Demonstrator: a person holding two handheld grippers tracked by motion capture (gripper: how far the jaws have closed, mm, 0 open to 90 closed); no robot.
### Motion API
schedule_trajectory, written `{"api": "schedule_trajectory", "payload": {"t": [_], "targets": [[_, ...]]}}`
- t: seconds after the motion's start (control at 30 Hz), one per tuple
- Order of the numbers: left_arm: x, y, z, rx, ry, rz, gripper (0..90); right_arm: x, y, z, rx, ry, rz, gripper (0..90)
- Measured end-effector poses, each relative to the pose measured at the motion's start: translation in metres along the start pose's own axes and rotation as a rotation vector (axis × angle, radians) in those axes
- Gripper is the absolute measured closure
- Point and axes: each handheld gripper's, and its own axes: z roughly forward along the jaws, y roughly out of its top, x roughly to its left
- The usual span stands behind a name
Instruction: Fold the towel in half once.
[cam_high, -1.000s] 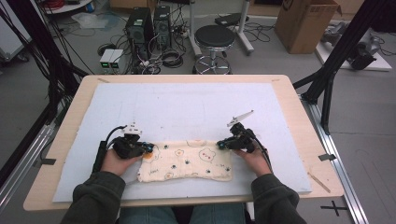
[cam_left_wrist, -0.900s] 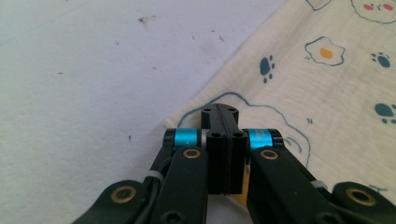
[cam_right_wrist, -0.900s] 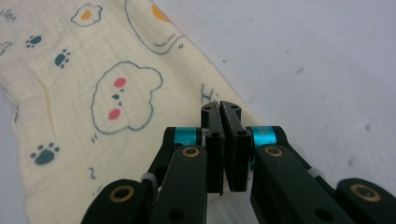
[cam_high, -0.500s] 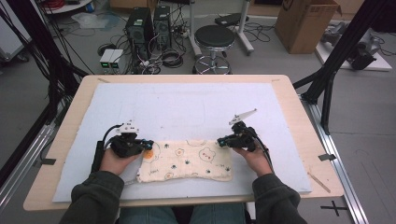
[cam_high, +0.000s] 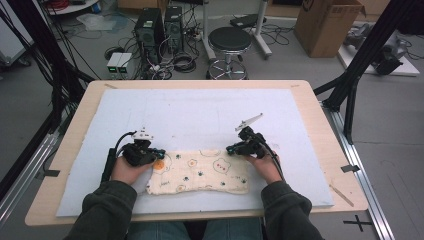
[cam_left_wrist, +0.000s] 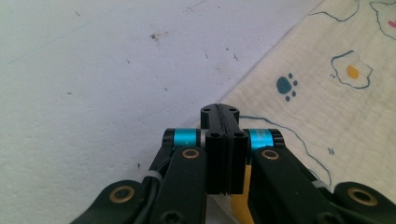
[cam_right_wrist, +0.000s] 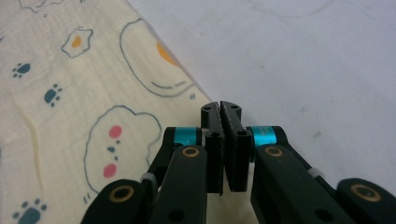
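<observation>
A cream cloth (cam_high: 200, 172) printed with fried eggs and paw prints lies flat on the white mat (cam_high: 200, 115) near the front edge. My left gripper (cam_high: 161, 154) rests at the cloth's far left corner, its jaws pressed together where the cloth's edge (cam_left_wrist: 336, 93) meets the tips (cam_left_wrist: 219, 112). My right gripper (cam_high: 229, 149) sits at the far right corner, jaws closed at the hem (cam_right_wrist: 221, 109), with the printed cloth (cam_right_wrist: 70, 93) running under them. Both appear to pinch the thin fabric.
The mat covers most of the wooden table (cam_high: 320, 130). On the floor beyond the table stand a black stool (cam_high: 229, 42), computer towers (cam_high: 160, 25) with cables, and a cardboard box (cam_high: 325, 25). Black frame posts (cam_high: 350, 100) flank the table.
My right gripper has slid a little to the left along the cloth's far edge. The left gripper stays put, and both remain shut.
</observation>
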Motion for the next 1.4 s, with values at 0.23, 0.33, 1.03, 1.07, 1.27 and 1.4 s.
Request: {"api": "schedule_trajectory", "payload": {"t": [0.23, 0.33, 1.03, 1.07, 1.27, 1.4], "targets": [[0.0, -0.001, 0.0, 0.0, 0.0, -0.003, 89.0, -0.011, -0.017, -0.014, -0.019, -0.012, 0.037, 88.3], [0.001, -0.001, 0.0, -0.003, -0.004, -0.006, 89.0, -0.015, -0.024, -0.02, -0.03, -0.018, 0.05, 88.3], [0.008, -0.003, -0.011, -0.084, -0.013, -0.051, 80.0, -0.015, -0.032, -0.035, -0.11, 0.006, 0.058, 78.7], [0.01, -0.002, -0.012, -0.089, -0.009, -0.058, 77.3, -0.015, -0.031, -0.036, -0.112, 0.001, 0.053, 76.9], [0.018, -0.002, -0.015, -0.094, 0.004, -0.105, 67.1, -0.015, -0.024, -0.042, -0.104, -0.035, 0.052, 66.7], [0.02, -0.003, -0.012, -0.066, -0.019, -0.114, 64.5, -0.02, -0.027, -0.04, -0.097, -0.037, 0.077, 63.9]]}}
